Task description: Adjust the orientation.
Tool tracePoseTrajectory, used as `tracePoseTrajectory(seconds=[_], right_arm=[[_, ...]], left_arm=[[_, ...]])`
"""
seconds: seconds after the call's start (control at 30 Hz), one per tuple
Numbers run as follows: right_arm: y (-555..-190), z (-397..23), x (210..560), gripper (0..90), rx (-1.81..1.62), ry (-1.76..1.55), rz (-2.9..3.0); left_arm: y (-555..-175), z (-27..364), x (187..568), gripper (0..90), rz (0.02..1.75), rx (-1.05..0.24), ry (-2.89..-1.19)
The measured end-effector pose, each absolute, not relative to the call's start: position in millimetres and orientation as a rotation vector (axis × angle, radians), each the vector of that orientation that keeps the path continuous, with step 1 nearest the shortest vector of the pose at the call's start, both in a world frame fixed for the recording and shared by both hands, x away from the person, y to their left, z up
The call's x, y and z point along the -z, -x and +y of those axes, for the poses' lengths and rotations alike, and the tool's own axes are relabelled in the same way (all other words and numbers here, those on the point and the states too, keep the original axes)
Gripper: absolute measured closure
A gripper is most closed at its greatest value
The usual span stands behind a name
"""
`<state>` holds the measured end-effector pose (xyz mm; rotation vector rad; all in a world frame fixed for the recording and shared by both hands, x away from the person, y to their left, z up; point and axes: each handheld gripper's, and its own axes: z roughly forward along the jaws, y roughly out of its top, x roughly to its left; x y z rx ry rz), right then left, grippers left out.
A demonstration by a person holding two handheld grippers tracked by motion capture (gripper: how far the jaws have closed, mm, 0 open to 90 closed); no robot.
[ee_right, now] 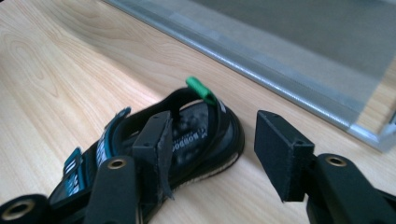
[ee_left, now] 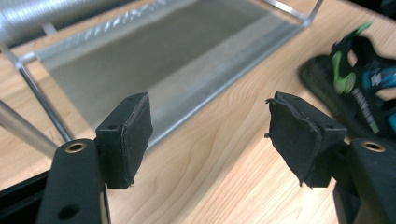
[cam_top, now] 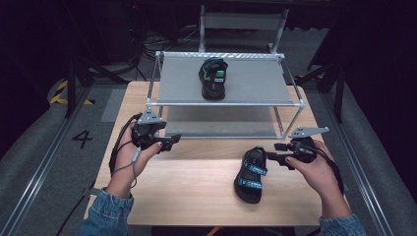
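Note:
A black sandal with teal straps (cam_top: 251, 174) lies on the wooden table (cam_top: 187, 191) at the front right. A matching sandal (cam_top: 214, 78) stands on the top shelf of the rack (cam_top: 223, 103). My right gripper (cam_top: 273, 155) is open at the table sandal's heel end. In the right gripper view the sandal (ee_right: 196, 130) lies partly behind the left jaw, its green tab up, and the gripper (ee_right: 217, 140) holds nothing. My left gripper (cam_top: 171, 140) is open and empty near the rack's front left post. Its own view (ee_left: 212, 133) faces the lower shelf (ee_left: 154, 60), with the sandal (ee_left: 355, 88) at right.
The metal-framed rack has two grey shelves and thin posts (cam_top: 151, 81) at its corners. The lower shelf (cam_top: 221, 128) sits just above the table, with a raised front rail (ee_right: 261, 56). Dark floor and cables (cam_top: 157, 39) lie beyond the table.

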<state>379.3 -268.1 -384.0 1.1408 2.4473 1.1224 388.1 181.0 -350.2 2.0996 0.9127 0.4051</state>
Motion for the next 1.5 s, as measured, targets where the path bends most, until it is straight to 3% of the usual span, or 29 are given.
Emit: tracePoseTrajectory(seconds=[0.4, 0.7, 1.0, 1.5], right_arm=[[-403, -237, 392, 57.3, -1.017, -1.016, 2.542], [-407, -232, 387, 85.9, -0.967, -0.961, 2.545], [-384, -244, 372, 86.5, -0.893, -0.998, 2.535], [-303, -292, 370, 86.2, -0.87, -1.21, 2.545]], left_arm=[[-388, 185, 356, 30.2, 0.875, -0.381, -2.189], [-390, 198, 360, 29.8, 0.897, -0.37, -2.194], [-392, 197, 365, 29.0, 0.905, -0.347, -2.204], [-393, 191, 373, 28.8, 0.894, -0.32, -2.239]])
